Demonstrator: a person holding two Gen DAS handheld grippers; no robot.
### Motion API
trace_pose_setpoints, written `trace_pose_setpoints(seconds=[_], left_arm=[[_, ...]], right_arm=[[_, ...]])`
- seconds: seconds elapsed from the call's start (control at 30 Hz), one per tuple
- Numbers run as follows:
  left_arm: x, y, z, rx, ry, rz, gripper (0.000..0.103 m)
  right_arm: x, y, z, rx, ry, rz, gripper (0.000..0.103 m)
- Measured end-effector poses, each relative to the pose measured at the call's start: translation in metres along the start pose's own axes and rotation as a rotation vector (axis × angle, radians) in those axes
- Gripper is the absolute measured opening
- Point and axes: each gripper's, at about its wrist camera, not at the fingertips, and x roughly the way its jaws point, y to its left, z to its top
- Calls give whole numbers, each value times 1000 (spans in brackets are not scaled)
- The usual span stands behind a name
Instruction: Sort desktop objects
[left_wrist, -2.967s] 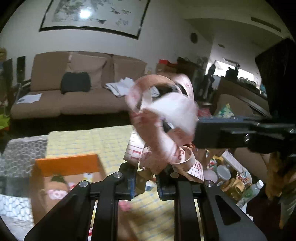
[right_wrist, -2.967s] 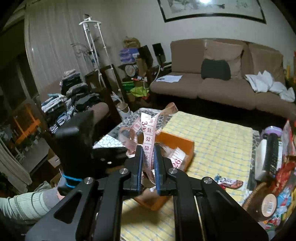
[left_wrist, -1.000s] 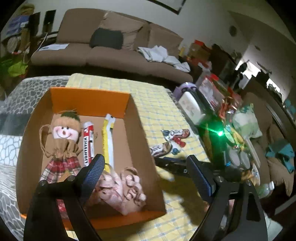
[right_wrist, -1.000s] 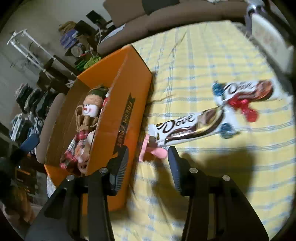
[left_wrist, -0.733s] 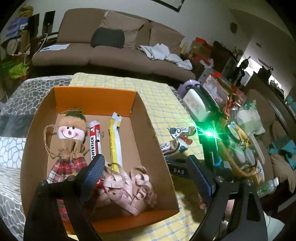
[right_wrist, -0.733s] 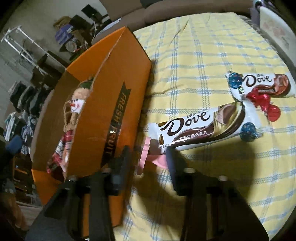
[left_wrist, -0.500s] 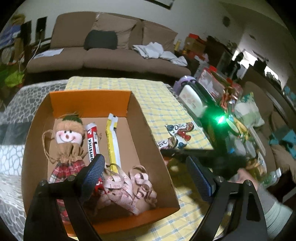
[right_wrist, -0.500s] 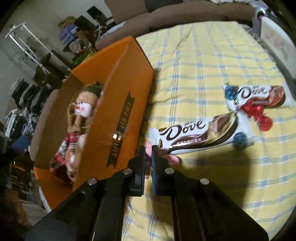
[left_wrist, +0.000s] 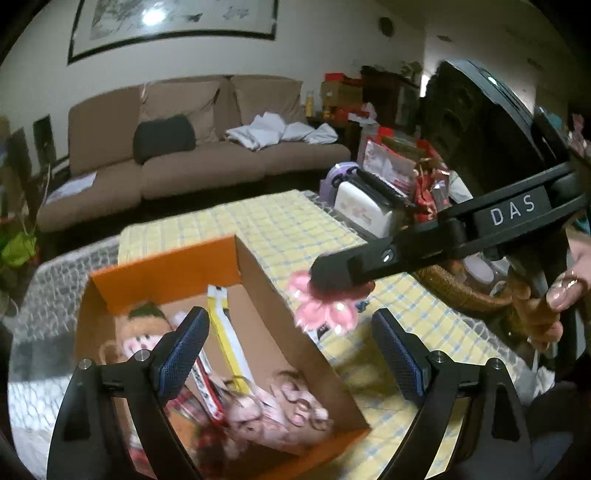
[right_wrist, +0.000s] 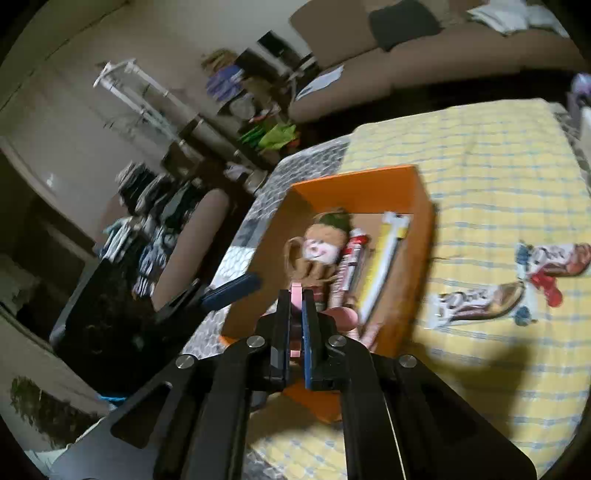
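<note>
The right tool (right_wrist: 295, 295) is clamped on a small pink flower-shaped trinket (left_wrist: 325, 314), held in the air above the right-hand wall of the open orange cardboard box (left_wrist: 166, 262) on the tabletop (left_wrist: 295, 221), which is covered with a yellow checked cloth. A person's hand (left_wrist: 554, 295) grips the tool's handle at the right edge of the left wrist view. The left tool (left_wrist: 291, 350) hangs over the near end of the box with its blue-padded jaws wide apart and nothing between them.

Inside the box lie a snowman doll (right_wrist: 317, 254) in a brown hood, a red-and-white tube (right_wrist: 351, 262), a yellow-and-white strip (right_wrist: 384, 258) and a coiled pink tape measure (left_wrist: 280, 413) (blurred in both views). Two Dove chocolate bars (right_wrist: 476, 302) lie on the cloth to the right of the box, well apart from it, with small red and blue wrapped sweets (right_wrist: 546, 288) beside them. A brown sofa (left_wrist: 207, 155) stands behind the tabletop.
</note>
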Motion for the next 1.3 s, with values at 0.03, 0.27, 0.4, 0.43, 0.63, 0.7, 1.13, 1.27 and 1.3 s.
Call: trace_pose_setpoints(seconds=[0.03, 0.27, 0.4, 0.43, 0.63, 0.7, 1.13, 1.27, 1.3], left_arm=[[-2, 1, 1, 26, -9, -11, 90], [5, 22, -2, 21, 48, -72, 42], [11, 26, -8, 11, 63, -60, 42], [16, 28, -9, 4, 86, -47, 42], [55, 41, -17, -46, 204, 1, 42], [76, 47, -19, -93, 264, 1, 41], [155, 80, -35, -419, 461, -81, 42], [163, 86, -43, -534, 495, -72, 82], [159, 88, -42, -551, 472, -83, 83]], right_arm=[[3, 3, 1, -3, 10, 4, 6], [27, 18, -1, -39, 77, 27, 6], [33, 12, -1, -31, 96, 28, 10], [31, 10, 0, -30, 89, 4, 17], [-13, -18, 4, -40, -6, -179, 47], [-23, -41, 1, -22, -1, -265, 47], [5, -77, 5, -6, 16, -203, 43], [6, -90, -1, 22, -2, -60, 42], [4, -91, -2, 17, -6, -44, 42]])
